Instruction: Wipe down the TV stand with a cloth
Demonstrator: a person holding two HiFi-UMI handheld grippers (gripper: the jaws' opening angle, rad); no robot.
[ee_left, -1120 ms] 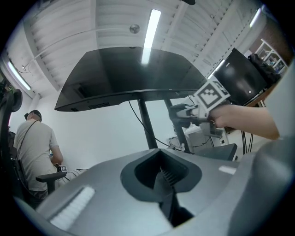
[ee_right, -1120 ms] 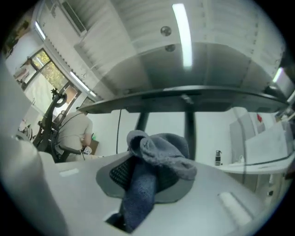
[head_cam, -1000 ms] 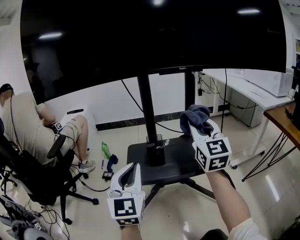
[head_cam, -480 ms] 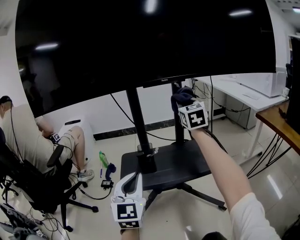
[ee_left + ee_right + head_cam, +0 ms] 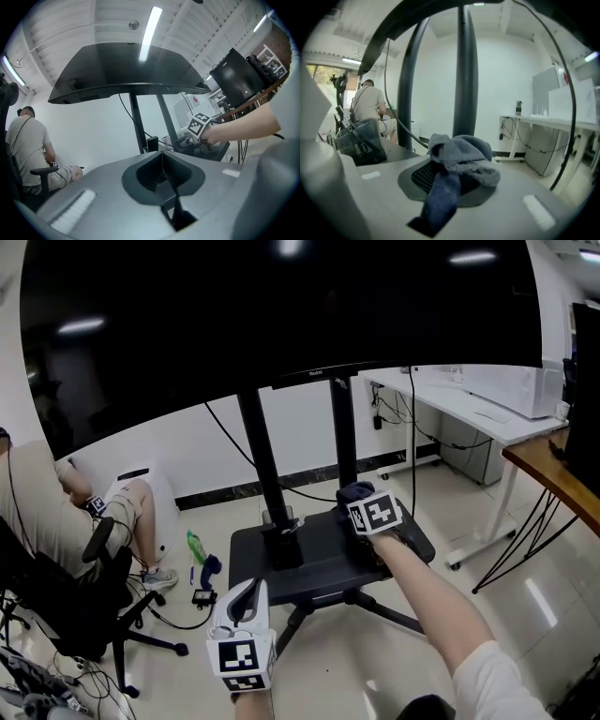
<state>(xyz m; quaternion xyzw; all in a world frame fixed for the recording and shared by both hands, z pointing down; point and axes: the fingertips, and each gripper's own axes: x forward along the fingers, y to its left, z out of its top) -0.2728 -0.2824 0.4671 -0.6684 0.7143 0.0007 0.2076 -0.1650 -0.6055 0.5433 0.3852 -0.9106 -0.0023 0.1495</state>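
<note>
The cloth (image 5: 352, 491), a dark blue towelling rag, is bunched at the tip of the right tongs (image 5: 443, 180), which are pinching it; in the right gripper view its folds heap over the jaws and one tail hangs down towards the camera. It sits low at the rear right corner of the TV stand's base plate (image 5: 305, 559), just in front of the foot of the right pole (image 5: 343, 442); whether it touches the plate cannot be told. The base plate is flat, matt black and rounded at the corners, with the person's forearm lying across its right edge. A second pole (image 5: 258, 460) rises from the left half of the plate, and a small dark box (image 5: 281, 526) stands against its foot, with cables running down to it. Both poles carry a large dark screen (image 5: 281, 324) that fills the top of the head view and reflects ceiling lights. The left tongs (image 5: 247, 591) are held well clear of the stand, near the front left of the plate and above the floor, their jaws pressed together with nothing between them. The floor (image 5: 375, 662) is pale glossy tile, and a white wall with a dark skirting runs behind. On the floor left of the stand lie a green bottle (image 5: 193, 546) and loose cables. Further left a person (image 5: 42, 512) sits in a black office chair (image 5: 84, 610). A white desk (image 5: 469, 409) stands to the right rear, and a wooden table (image 5: 553, 474) on thin black legs is at the far right.
</note>
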